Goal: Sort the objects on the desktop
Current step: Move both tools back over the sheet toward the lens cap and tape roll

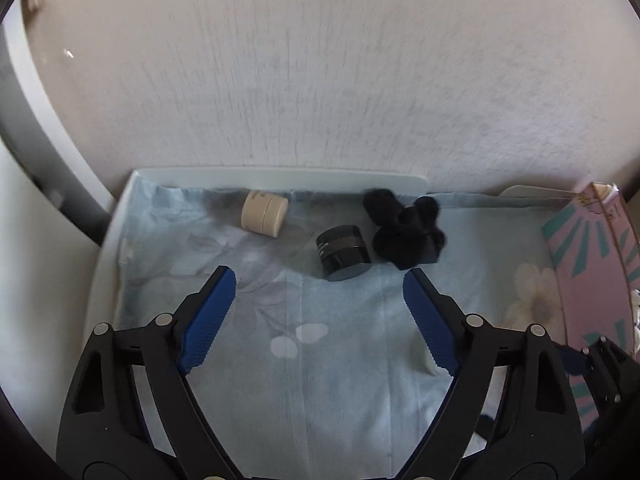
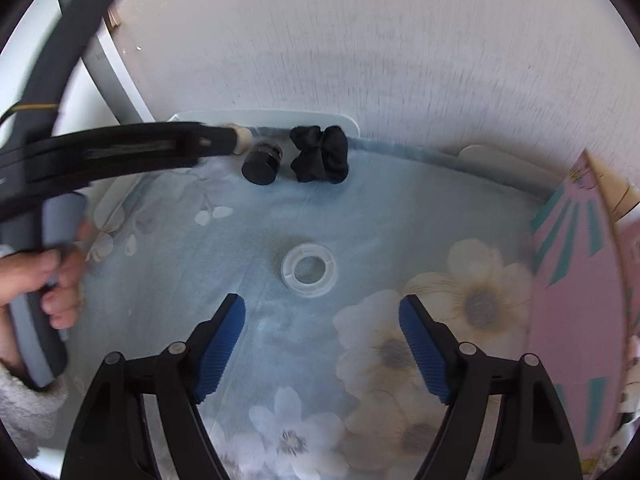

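Observation:
On a blue floral cloth [image 1: 320, 360] lie a beige round jar [image 1: 264, 213] on its side, a black round jar [image 1: 344, 253] on its side and a black scrunchie [image 1: 406, 229], all near the far wall. My left gripper [image 1: 318, 296] is open and empty, just short of the black jar. In the right wrist view the black jar [image 2: 262, 164] and scrunchie [image 2: 320, 154] lie far ahead, and a clear tape ring [image 2: 309, 269] lies flat just in front of my right gripper [image 2: 322, 312], which is open and empty. The left tool [image 2: 120, 152] crosses at left.
A pink box with teal stripes [image 1: 596, 280] stands at the right edge; it also shows in the right wrist view [image 2: 576, 300]. A white tray rim [image 1: 280, 176] runs along the textured wall. A grey frame post [image 2: 108, 64] stands at the back left.

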### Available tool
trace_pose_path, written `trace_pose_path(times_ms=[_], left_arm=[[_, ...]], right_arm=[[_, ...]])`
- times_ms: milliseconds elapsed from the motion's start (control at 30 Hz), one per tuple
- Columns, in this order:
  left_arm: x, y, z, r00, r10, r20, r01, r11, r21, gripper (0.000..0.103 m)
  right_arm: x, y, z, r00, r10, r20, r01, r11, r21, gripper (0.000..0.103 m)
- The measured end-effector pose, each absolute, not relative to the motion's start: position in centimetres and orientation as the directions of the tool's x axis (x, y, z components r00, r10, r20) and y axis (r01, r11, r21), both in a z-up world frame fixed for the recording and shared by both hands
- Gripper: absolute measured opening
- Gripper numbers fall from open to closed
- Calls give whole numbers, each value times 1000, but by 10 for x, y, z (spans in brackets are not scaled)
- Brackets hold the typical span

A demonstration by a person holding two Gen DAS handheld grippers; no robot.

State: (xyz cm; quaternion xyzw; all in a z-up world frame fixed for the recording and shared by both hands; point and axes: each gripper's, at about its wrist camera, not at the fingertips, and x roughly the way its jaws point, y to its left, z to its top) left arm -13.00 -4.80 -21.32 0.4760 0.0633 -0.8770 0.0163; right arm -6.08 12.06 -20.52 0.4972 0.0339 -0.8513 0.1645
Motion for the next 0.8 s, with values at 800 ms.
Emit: trace_pose_path(times_ms=[800], left_arm=[[-164,-45,-270,-512,113,-851,45,-986,-158,63]], right_arm=[[-87,98,-243,-489,-172,-855,265,-963,42,57]])
